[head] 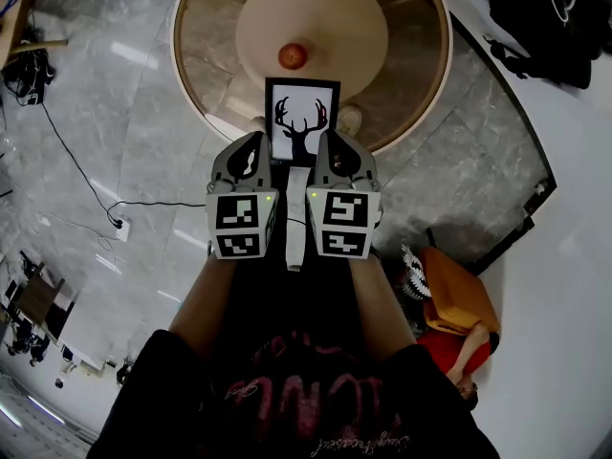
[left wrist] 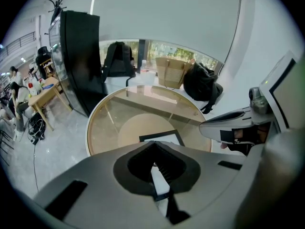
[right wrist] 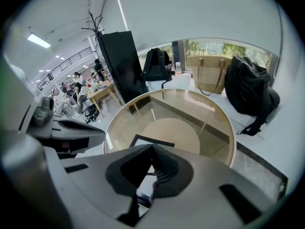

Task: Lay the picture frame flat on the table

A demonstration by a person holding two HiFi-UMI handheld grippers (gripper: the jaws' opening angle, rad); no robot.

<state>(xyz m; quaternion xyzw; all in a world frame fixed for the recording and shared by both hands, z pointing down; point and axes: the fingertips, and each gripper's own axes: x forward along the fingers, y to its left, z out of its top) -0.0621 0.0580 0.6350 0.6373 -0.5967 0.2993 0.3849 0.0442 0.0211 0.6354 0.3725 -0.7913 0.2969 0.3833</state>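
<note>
The round glass table (head: 421,113) has the frame (head: 302,122) at its near rim, deer print up; whether it lies flat is unclear. The left gripper (head: 251,149) and right gripper (head: 335,147) each clamp a near corner, jaws almost together. An apple (head: 293,56) sits just beyond.

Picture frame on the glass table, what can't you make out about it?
- Head view: the lower edge of the picture frame is hidden behind the left gripper and right gripper.
- Both gripper views: each gripper's own body covers the frame's near part, so whether it lies flat on the table cannot be told.
- Right gripper view: the people in the background are too small to describe.
</note>
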